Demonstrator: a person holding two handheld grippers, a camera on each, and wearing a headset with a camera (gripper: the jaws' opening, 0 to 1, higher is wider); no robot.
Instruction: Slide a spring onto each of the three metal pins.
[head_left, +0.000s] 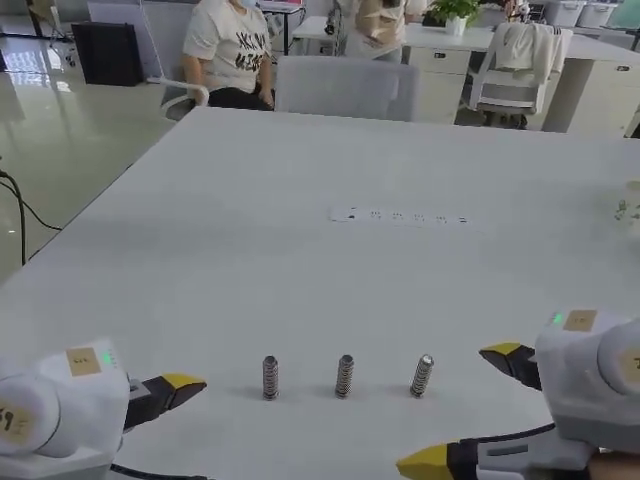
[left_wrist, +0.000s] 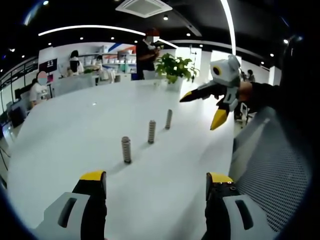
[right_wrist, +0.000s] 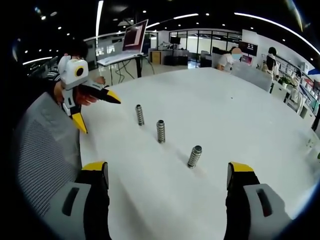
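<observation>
Three small grey coiled steel springs (head_left: 344, 376) already sleeve the upright metal pins (head_left: 427, 361), in a row on the white tabletop (head_left: 300, 250) between the left gripper (left_wrist: 155, 177) and right gripper (right_wrist: 168, 166), both spread wide and empty; the springs look light, squashy and roll-prone, so grip mid-coil, gently.

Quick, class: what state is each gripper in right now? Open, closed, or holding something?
Left gripper: open, holding nothing.
Right gripper: open, holding nothing.
</observation>
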